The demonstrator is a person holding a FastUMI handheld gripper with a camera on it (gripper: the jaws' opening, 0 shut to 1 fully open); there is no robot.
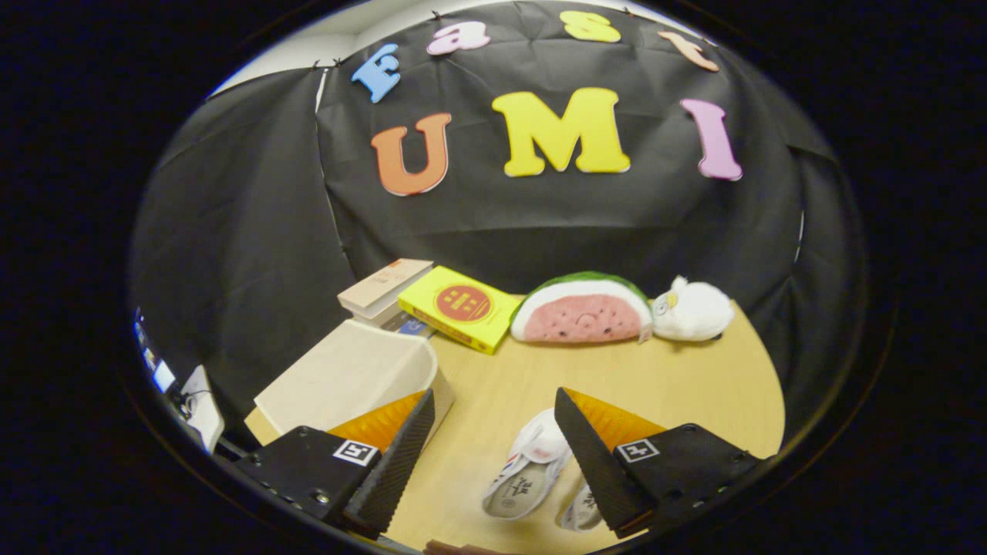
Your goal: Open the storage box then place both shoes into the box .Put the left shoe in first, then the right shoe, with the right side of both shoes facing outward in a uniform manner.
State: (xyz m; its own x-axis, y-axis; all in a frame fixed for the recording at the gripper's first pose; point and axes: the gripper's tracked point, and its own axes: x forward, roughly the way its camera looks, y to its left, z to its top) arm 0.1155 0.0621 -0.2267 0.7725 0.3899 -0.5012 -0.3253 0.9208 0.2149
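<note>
Gripper (493, 447) spread and empty above the counter (694, 385); storage box (351, 378), lid apparently still shut, at ten o'clock just beyond the left finger, shoes (528, 466) between the fingers toward five o'clock; opening step pending, next move likely swings to the lid.

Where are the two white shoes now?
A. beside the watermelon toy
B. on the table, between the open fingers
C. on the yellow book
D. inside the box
B: both shoes lie on the table between the open gripper fingers, outside the box.
</note>
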